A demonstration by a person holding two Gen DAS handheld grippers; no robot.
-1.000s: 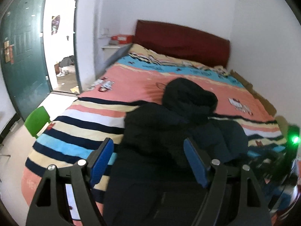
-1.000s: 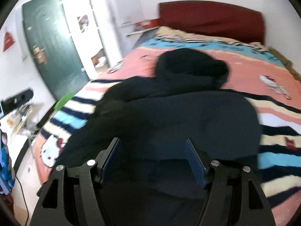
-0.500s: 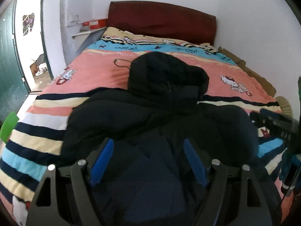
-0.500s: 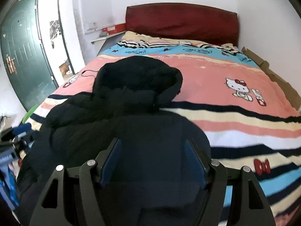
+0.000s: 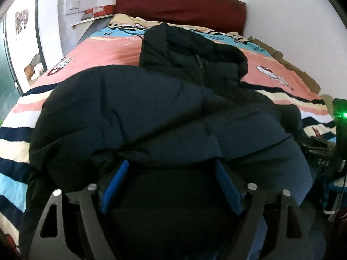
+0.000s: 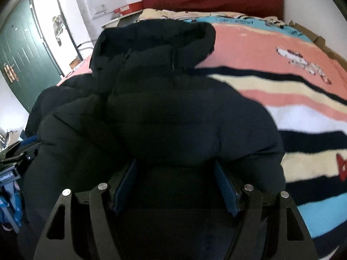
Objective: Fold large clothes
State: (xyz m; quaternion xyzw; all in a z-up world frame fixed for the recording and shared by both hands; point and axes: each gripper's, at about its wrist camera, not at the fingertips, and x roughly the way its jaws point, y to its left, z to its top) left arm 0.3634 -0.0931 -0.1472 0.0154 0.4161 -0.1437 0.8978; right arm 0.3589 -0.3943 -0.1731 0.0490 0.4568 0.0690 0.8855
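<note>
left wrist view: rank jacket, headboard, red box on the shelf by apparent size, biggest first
1. Dark puffer jacket: fills most of the frame, partly because it is nearest.
2. Dark red headboard.
3. Red box: small, and farthest away.

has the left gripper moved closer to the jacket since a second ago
Yes. The left gripper has dropped toward the jacket, which now swells against the red headboard; its jaws have just been opening.

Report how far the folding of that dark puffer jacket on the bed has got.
Done: the dark puffer jacket lies on the striped bedspread, hood toward the headboard. In hand: both open hand-held grippers, left and right, are at its near edge. Left: every fold.
</note>
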